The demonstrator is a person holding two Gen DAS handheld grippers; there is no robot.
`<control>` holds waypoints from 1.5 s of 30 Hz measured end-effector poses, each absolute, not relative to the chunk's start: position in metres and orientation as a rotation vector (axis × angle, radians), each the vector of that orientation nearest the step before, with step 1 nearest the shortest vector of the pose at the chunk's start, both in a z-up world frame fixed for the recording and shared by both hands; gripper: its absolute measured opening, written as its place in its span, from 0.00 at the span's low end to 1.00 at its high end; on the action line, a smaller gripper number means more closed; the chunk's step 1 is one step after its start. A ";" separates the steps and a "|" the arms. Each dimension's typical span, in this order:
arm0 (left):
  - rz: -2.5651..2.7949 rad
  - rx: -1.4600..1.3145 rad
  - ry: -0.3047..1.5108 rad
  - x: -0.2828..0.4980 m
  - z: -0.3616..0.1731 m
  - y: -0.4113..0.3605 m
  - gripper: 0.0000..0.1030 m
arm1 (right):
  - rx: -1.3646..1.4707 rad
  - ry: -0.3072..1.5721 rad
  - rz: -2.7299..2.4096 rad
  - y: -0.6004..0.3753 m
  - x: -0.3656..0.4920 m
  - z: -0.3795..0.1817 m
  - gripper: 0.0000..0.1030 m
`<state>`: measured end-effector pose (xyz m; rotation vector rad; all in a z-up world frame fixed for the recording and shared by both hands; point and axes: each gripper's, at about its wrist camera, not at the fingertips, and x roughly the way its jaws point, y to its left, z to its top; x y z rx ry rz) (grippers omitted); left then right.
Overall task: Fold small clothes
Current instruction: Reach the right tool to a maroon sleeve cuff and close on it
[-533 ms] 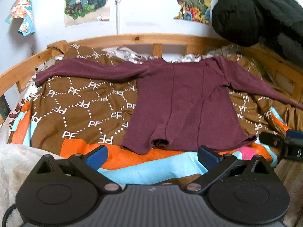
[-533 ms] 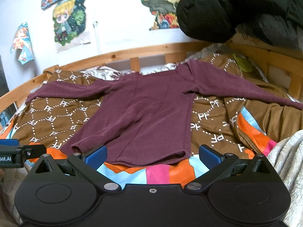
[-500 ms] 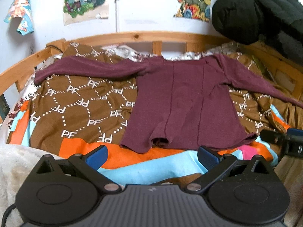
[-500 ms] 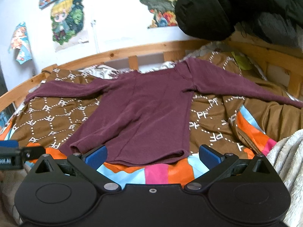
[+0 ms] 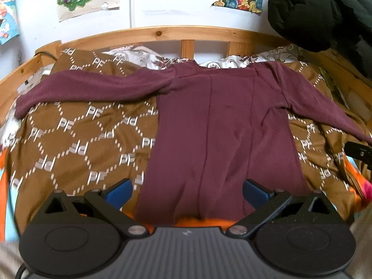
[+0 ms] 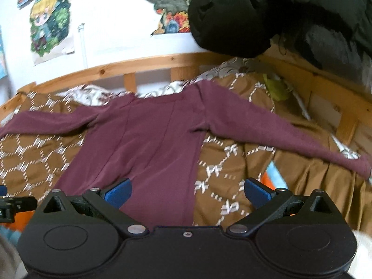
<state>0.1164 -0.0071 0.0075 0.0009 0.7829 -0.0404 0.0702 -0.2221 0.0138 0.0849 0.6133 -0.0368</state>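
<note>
A maroon long-sleeved top (image 5: 223,125) lies flat on the bed with both sleeves spread out to the sides; it also shows in the right wrist view (image 6: 151,144). My left gripper (image 5: 187,194) is open and empty, low over the top's hem. My right gripper (image 6: 187,193) is open and empty, over the top's lower right side. Its body shows at the right edge of the left wrist view (image 5: 358,152). The left gripper's body shows at the left edge of the right wrist view (image 6: 14,205).
The top rests on a brown patterned quilt (image 5: 76,139) with orange and blue panels. A wooden bed rail (image 5: 162,34) runs along the back. A black jacket (image 6: 267,16) hangs at the upper right. A green item (image 6: 276,88) lies by the right rail.
Both grippers have moved forward and closer to the top, which now fills more of each view. The hem now lies under the fingers. Both stay open.
</note>
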 end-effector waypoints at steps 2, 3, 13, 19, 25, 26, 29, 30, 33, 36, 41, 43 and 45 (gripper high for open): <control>-0.039 0.001 0.776 0.133 0.010 -0.008 0.99 | 0.096 0.611 -0.052 -0.230 0.083 0.015 1.00; -0.039 0.001 0.770 0.141 0.011 -0.009 0.99 | 0.104 0.609 -0.063 -0.236 0.091 0.016 1.00; -0.081 0.030 0.666 0.215 0.003 -0.027 0.99 | 0.186 0.590 -0.268 -0.295 0.139 -0.001 1.00; -0.097 -0.020 0.716 0.229 -0.034 -0.020 0.99 | 0.425 0.506 -0.429 -0.349 0.135 -0.017 1.00; -0.103 -0.037 0.769 0.225 -0.048 -0.012 0.99 | 0.539 0.362 -0.610 -0.381 0.129 -0.027 0.99; -0.108 -0.040 0.767 0.225 -0.048 -0.012 0.99 | 0.538 0.351 -0.645 -0.384 0.129 -0.027 0.99; -0.117 -0.041 0.764 0.224 -0.048 -0.012 0.99 | 0.568 0.337 -0.752 -0.397 0.130 -0.030 0.94; -0.119 -0.040 0.767 0.225 -0.049 -0.013 0.99 | 0.590 0.345 -0.780 -0.403 0.130 -0.032 0.93; -0.121 -0.049 0.781 0.227 -0.050 -0.013 0.99 | 0.647 0.377 -0.839 -0.413 0.133 -0.038 0.89; -0.119 -0.068 0.795 0.228 -0.052 -0.011 0.99 | 0.665 0.374 -0.893 -0.419 0.136 -0.042 0.84; -0.104 -0.093 0.795 0.228 -0.050 -0.007 0.99 | 0.668 0.357 -0.993 -0.428 0.141 -0.048 0.63; -0.094 -0.102 0.794 0.228 -0.048 -0.006 0.99 | 0.672 0.357 -1.026 -0.434 0.144 -0.051 0.37; -0.091 -0.107 0.781 0.225 -0.045 -0.005 0.99 | 0.690 0.341 -1.031 -0.438 0.143 -0.053 0.17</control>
